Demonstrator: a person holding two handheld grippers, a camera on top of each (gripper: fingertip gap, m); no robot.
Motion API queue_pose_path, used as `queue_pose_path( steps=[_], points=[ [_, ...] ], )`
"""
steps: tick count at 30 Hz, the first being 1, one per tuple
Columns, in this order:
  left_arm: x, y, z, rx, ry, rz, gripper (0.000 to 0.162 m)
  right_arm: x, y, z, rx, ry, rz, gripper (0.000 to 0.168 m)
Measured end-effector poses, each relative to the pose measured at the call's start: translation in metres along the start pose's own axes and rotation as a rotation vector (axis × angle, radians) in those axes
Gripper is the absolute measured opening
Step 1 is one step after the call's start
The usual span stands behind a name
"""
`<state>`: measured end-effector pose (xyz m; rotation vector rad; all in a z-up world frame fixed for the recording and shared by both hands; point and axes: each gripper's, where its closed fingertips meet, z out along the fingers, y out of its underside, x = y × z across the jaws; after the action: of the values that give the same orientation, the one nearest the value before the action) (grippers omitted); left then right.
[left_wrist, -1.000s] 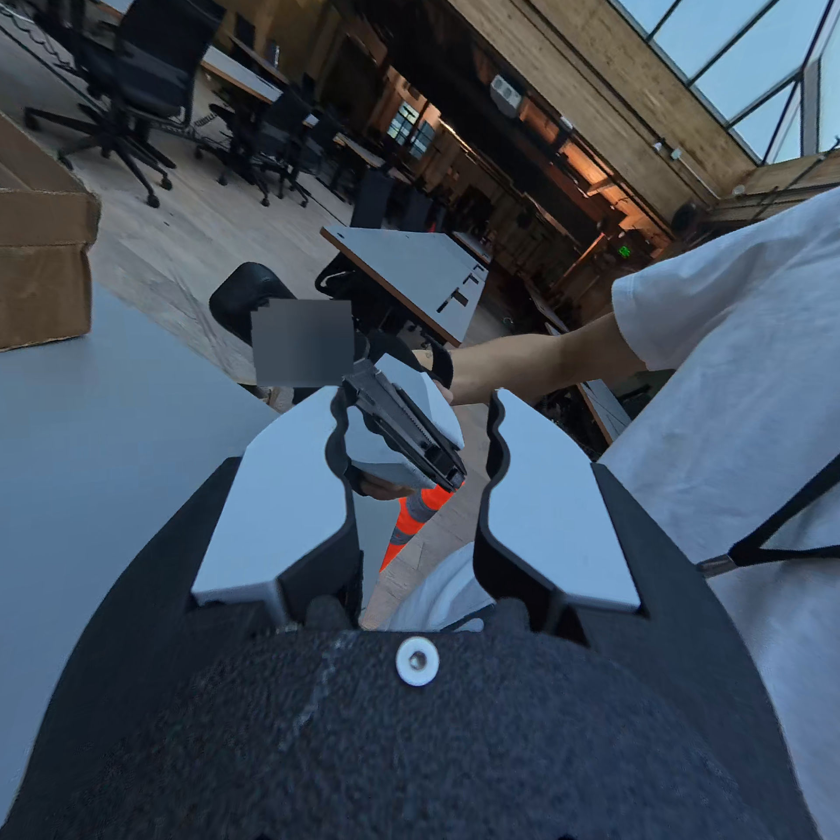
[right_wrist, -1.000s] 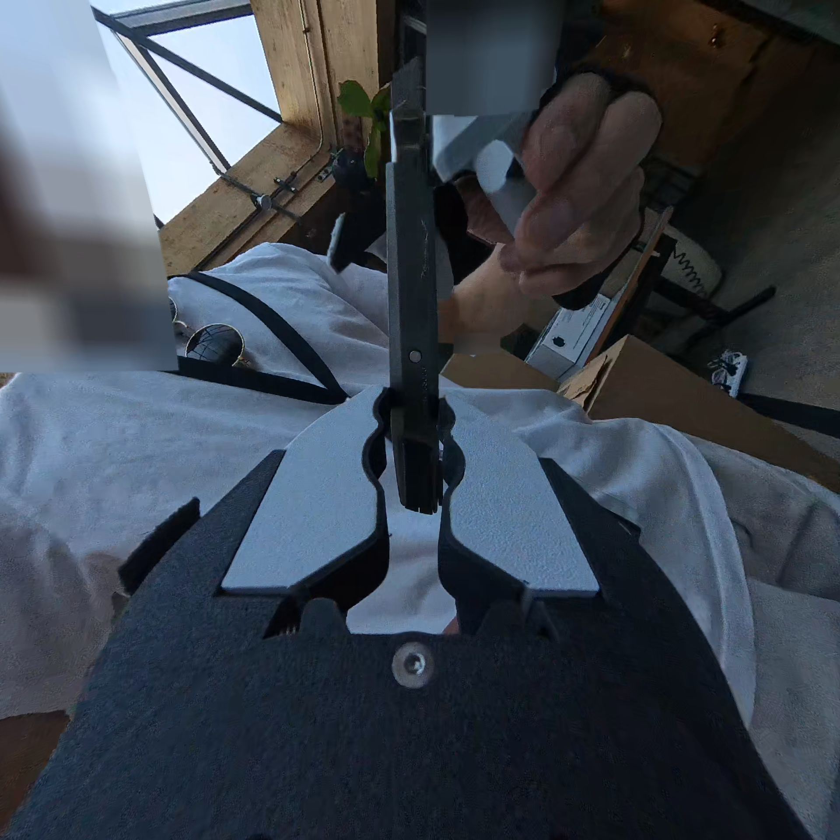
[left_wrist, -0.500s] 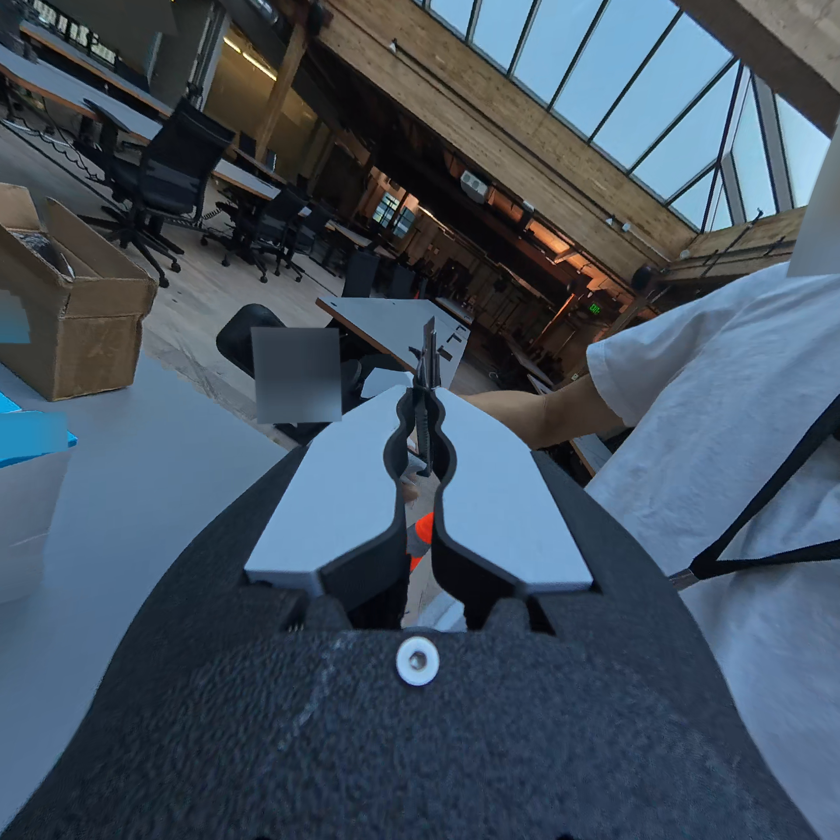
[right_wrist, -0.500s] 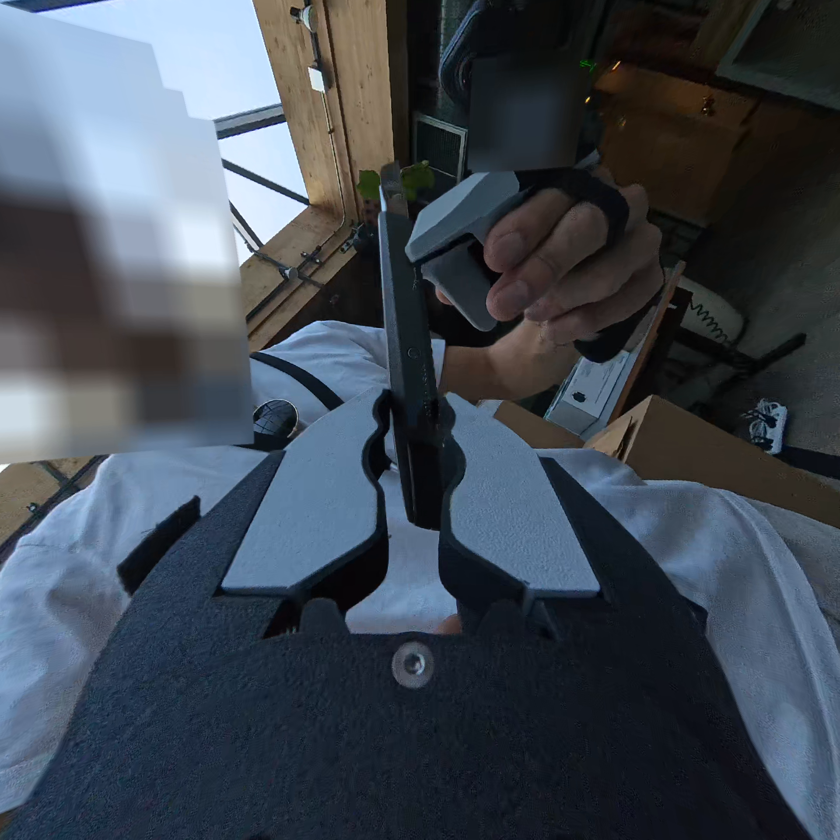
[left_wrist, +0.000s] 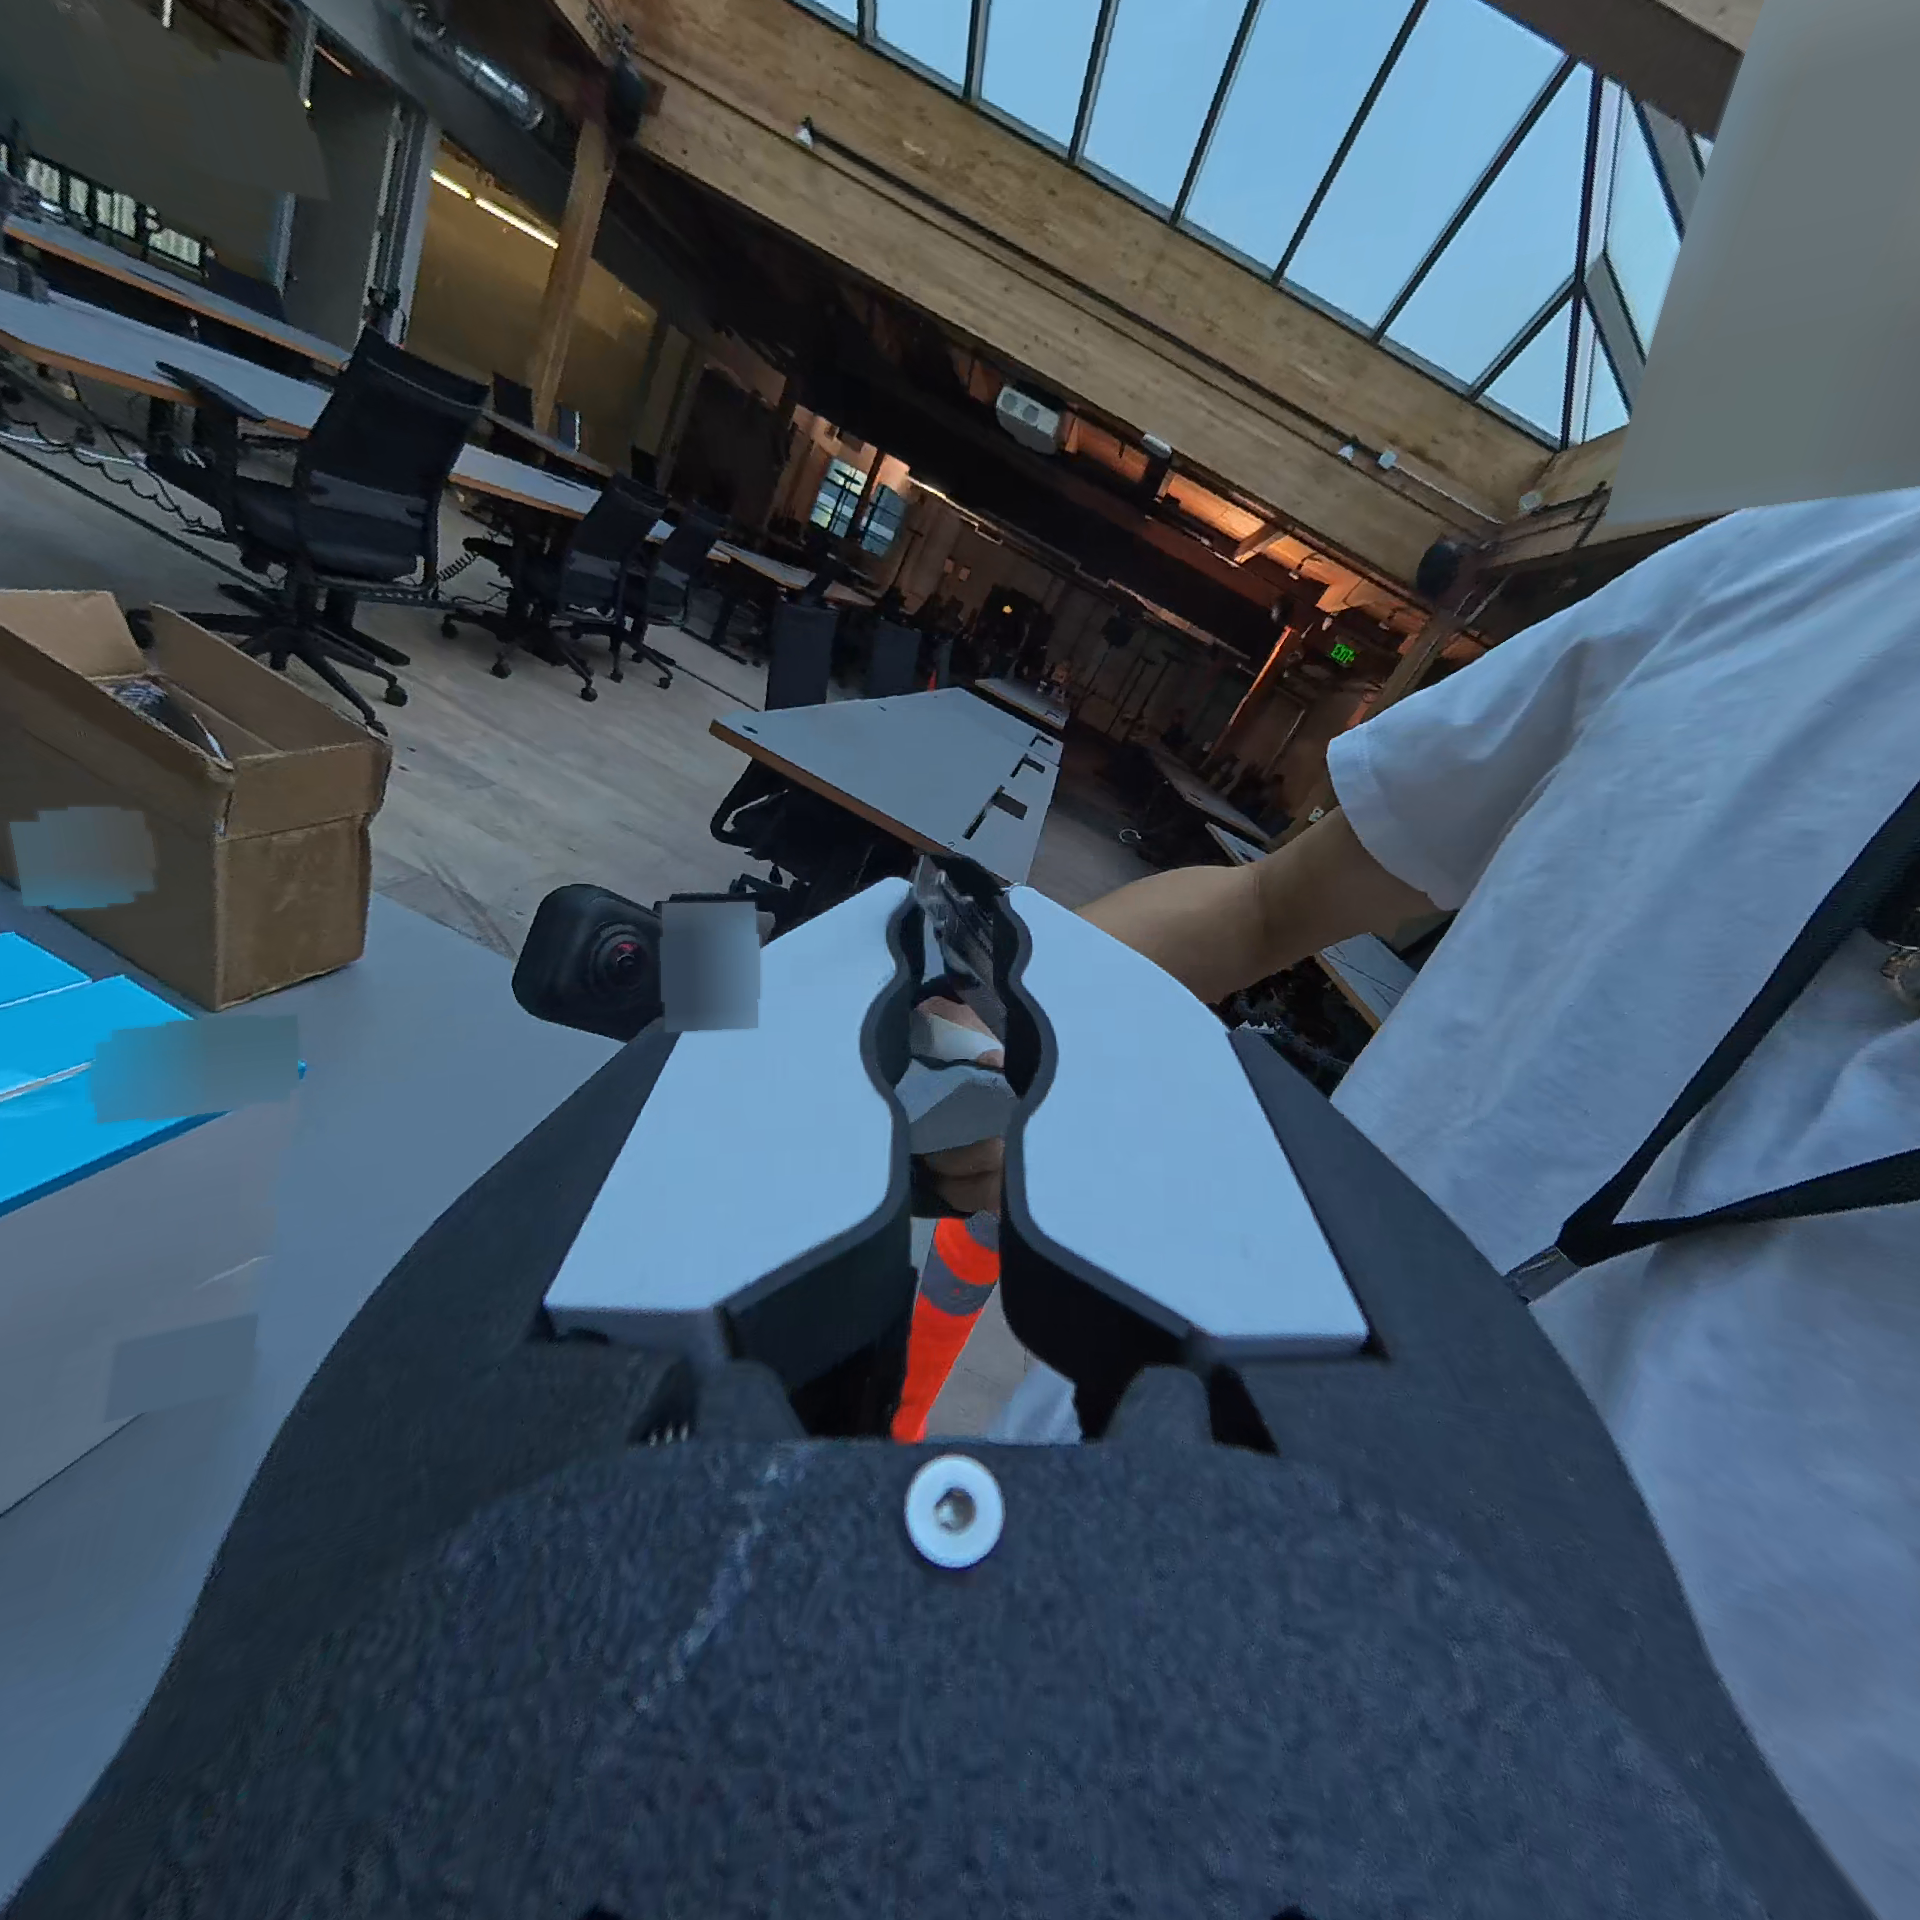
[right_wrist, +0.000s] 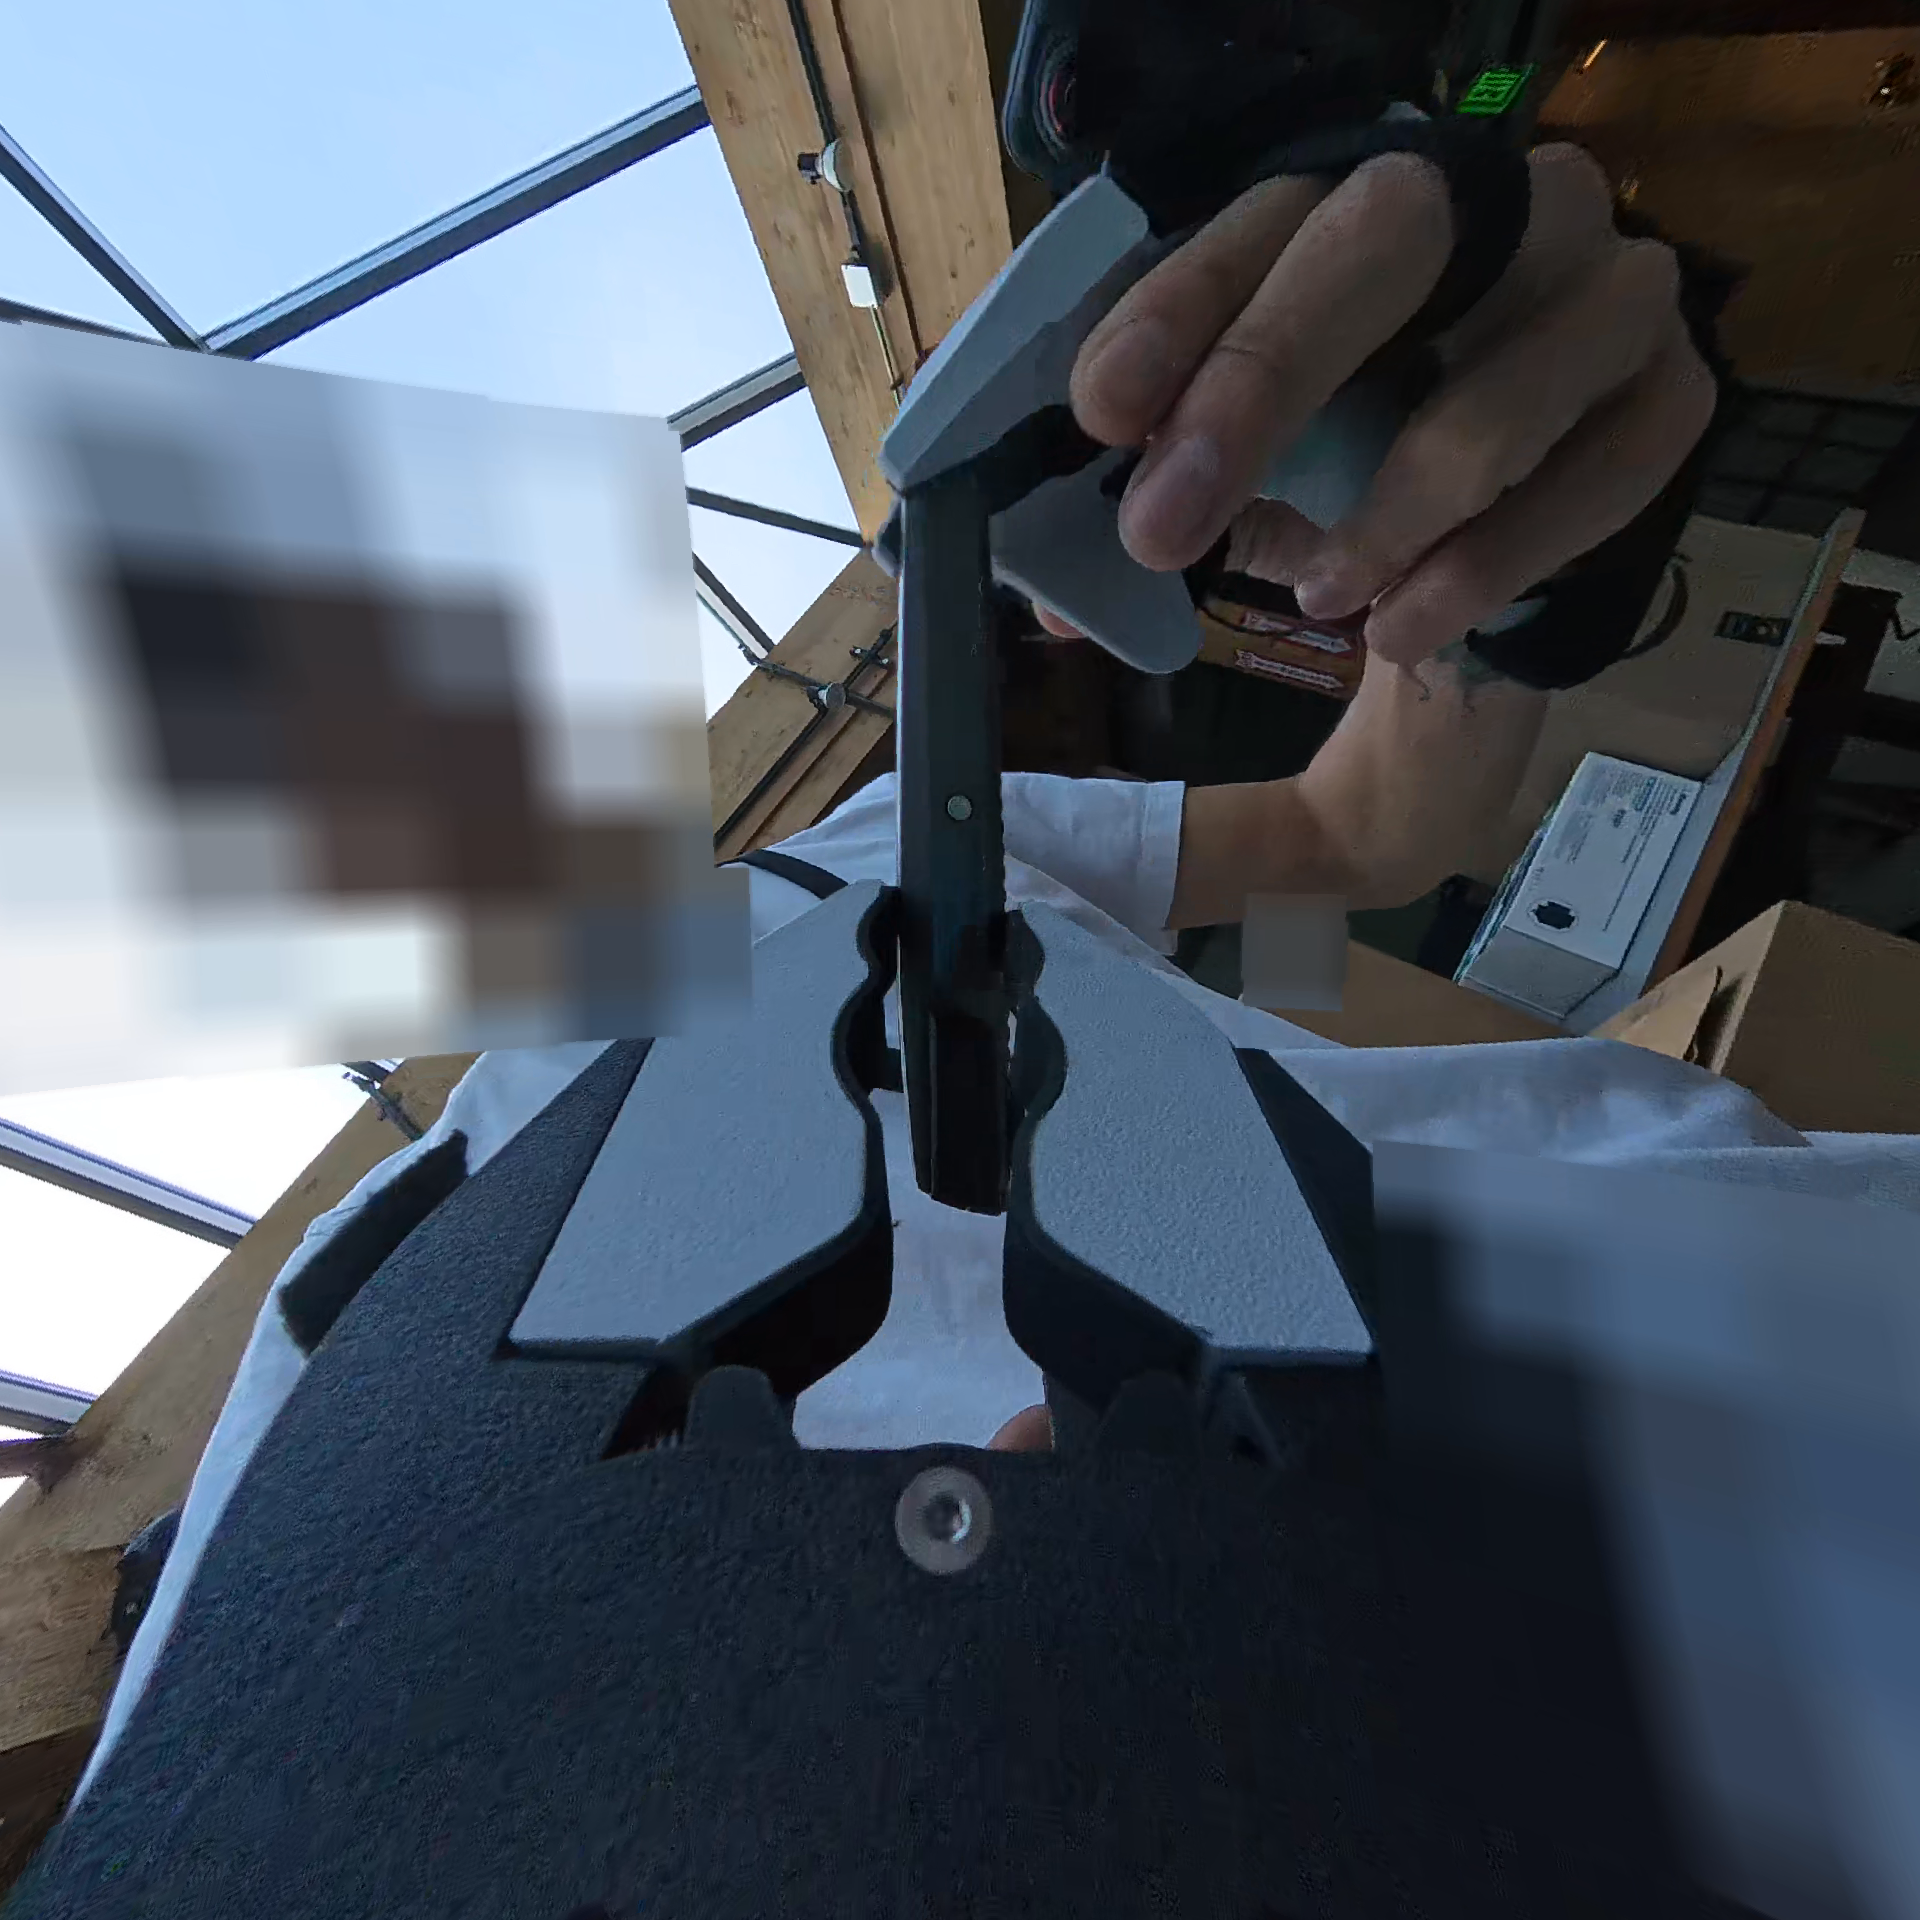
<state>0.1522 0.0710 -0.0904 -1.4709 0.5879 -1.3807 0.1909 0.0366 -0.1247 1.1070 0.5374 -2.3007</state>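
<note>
A dark metal folding tool (right_wrist: 948, 748) is held between both grippers in the air in front of a person in a white shirt (left_wrist: 1662, 935). My right gripper (right_wrist: 951, 935) is shut on its lower end. My left gripper (right_wrist: 935, 520) shows farther off in the right wrist view, held by a hand (right_wrist: 1351, 416), and its grey fingers (right_wrist: 1018, 343) clamp the tool's top end. In the left wrist view my left gripper (left_wrist: 956, 914) is shut on the tool's tip (left_wrist: 961, 940). The right gripper's grey finger (left_wrist: 951, 1101) shows through the gap behind it.
A grey table (left_wrist: 436, 1039) lies to the left with an open cardboard box (left_wrist: 208, 800) and a blue box (left_wrist: 62, 1060). Office chairs (left_wrist: 343, 509) and desks stand beyond. An orange cone (left_wrist: 945, 1309) is below. Another cardboard box (right_wrist: 1808, 997) and a white box (right_wrist: 1590, 894) are at the right. One gripper's finger ends stand about 7 centimetres off the other's.
One second ago my left gripper was open and apart from the tool. It has closed on the tool's free end. Both views have tilted upward since.
</note>
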Motion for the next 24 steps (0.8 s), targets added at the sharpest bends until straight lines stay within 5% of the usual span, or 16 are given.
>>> queue_pose_path(
  steps=[9,15,16,19,24],
  points=[
    [-0.006,0.007,0.006,-0.055,0.001,-0.038,0.017,-0.005,-0.002,-0.013,-0.027,0.03,0.015,0.018],
    [-0.009,0.01,0.012,-0.06,0.001,-0.035,0.005,-0.003,-0.01,-0.027,0.027,0.049,-0.001,0.019],
    [-0.015,0.009,0.011,-0.045,-0.035,-0.041,0.005,-0.001,-0.017,-0.032,0.073,0.07,-0.035,0.021],
    [-0.036,0.0,0.005,0.105,-0.131,-0.132,0.005,0.001,-0.042,-0.054,0.239,0.154,-0.178,0.069],
    [-0.068,-0.025,-0.007,0.401,-0.304,-0.294,0.005,0.02,-0.053,-0.099,0.442,0.552,-0.746,0.07]
  ],
)
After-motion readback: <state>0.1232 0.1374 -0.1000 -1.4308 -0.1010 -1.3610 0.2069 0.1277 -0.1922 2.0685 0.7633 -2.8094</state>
